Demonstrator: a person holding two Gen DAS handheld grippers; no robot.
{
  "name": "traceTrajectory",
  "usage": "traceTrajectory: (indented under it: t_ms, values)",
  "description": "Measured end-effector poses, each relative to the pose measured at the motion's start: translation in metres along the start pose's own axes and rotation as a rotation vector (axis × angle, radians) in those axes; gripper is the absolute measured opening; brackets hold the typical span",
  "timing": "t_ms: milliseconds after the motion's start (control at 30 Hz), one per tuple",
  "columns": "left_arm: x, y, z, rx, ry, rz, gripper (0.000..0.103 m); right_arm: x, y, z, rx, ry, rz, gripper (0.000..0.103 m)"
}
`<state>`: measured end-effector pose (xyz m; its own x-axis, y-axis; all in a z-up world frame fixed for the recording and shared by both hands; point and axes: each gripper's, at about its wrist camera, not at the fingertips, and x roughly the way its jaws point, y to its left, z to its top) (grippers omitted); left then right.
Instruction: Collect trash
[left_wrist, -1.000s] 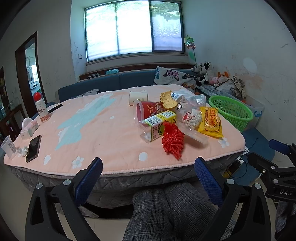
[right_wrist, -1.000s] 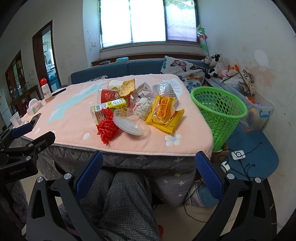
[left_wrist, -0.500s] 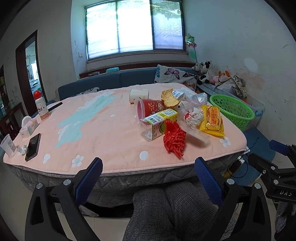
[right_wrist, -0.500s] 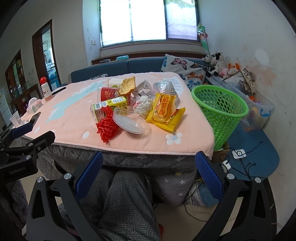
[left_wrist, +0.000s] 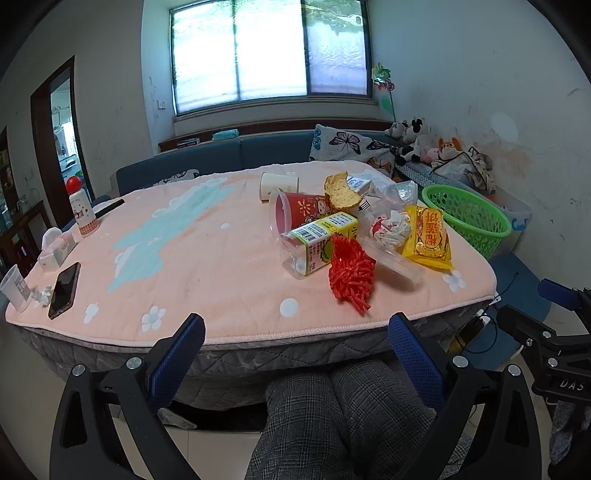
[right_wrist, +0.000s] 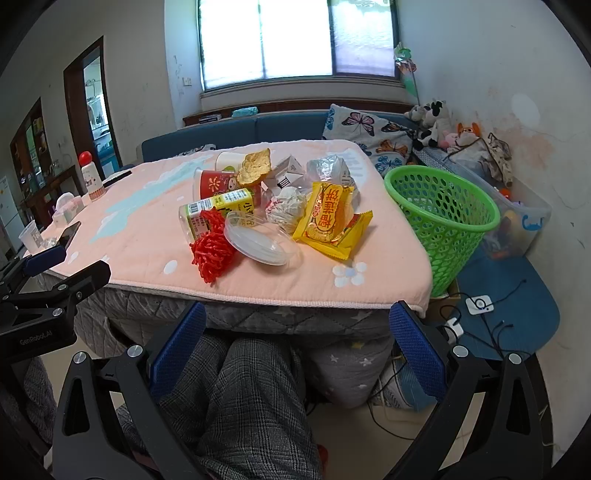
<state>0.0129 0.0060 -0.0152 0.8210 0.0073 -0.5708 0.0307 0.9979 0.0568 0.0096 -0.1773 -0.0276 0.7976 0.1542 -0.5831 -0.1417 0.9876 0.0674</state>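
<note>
Hovering empty with fingers spread, left gripper (left_wrist: 295, 334), right gripper (right_wrist: 297, 323), basket (right_wrist: 443, 221) base hidden behind table (right_wrist: 258, 291)

A table (left_wrist: 221, 266) under a pink quilt carries a heap of trash (right_wrist: 273, 206) near its right end, a phone (left_wrist: 64, 284) and bottle (left_wrist: 82, 210) at its left.

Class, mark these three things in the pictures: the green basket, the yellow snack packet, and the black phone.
green basket (right_wrist: 448, 221): right wrist view, front mesh wall.
yellow snack packet (right_wrist: 330, 218): right wrist view, middle of printed face.
black phone (left_wrist: 65, 290): left wrist view, centre of screen.
</note>
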Motion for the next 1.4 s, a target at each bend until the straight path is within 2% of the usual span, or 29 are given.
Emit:
traceTrajectory:
  t_ms: [500, 1133, 1400]
  values:
    - [0.011, -0.002, 0.005, 0.004, 0.027, -0.005, 0.096, 0.011, -0.005, 0.004, 0.006, 0.021, 0.008, 0.098]
    - [0.043, 0.01, 0.018, -0.011, 0.08, -0.008, 0.096, 0.039, -0.008, 0.017, -0.01, 0.06, 0.016, 0.098]
    - [0.058, 0.013, 0.022, -0.016, 0.099, -0.04, 0.096, 0.052, -0.013, 0.023, -0.014, 0.071, 0.032, 0.098]
